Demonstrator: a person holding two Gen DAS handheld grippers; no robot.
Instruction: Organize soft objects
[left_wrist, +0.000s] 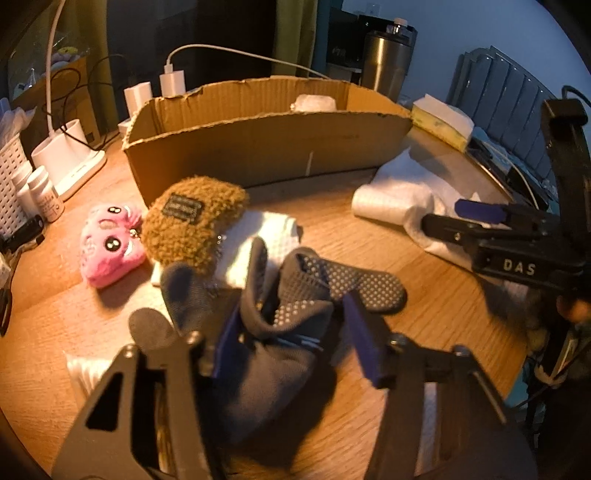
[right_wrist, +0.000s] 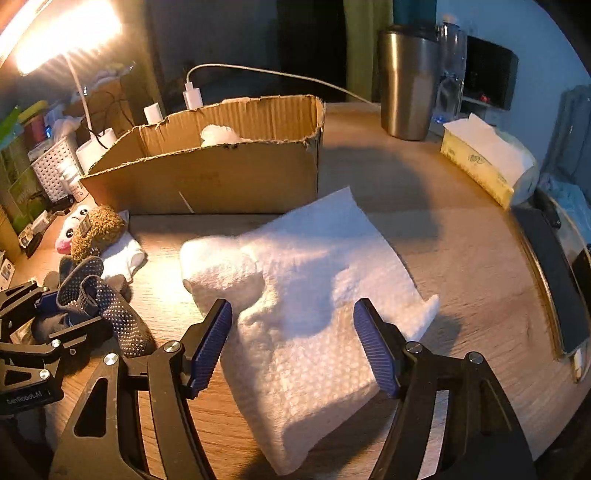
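Note:
My left gripper (left_wrist: 293, 339) is shut on a bunched dark grey sock (left_wrist: 280, 369), both blue pads against its folds. A grip-dotted grey sock (left_wrist: 369, 288) trails to the right of it. Behind lie a white sock (left_wrist: 266, 236), a brown fuzzy pouch (left_wrist: 192, 221) and a pink plush (left_wrist: 110, 247). The open cardboard box (left_wrist: 258, 147) stands further back with a white soft item (left_wrist: 314, 103) inside. My right gripper (right_wrist: 295, 349) is open, its pads either side of a folded white towel (right_wrist: 314, 288) that lies flat on the wooden table (right_wrist: 461, 240).
A steel tumbler (right_wrist: 406, 81) and a yellow tissue pack (right_wrist: 484, 166) stand at the back right. A dark flat device (right_wrist: 554, 280) lies along the right table edge. A white basket (right_wrist: 55, 170), small bottles (left_wrist: 44, 195) and a lamp base (left_wrist: 74, 162) crowd the left.

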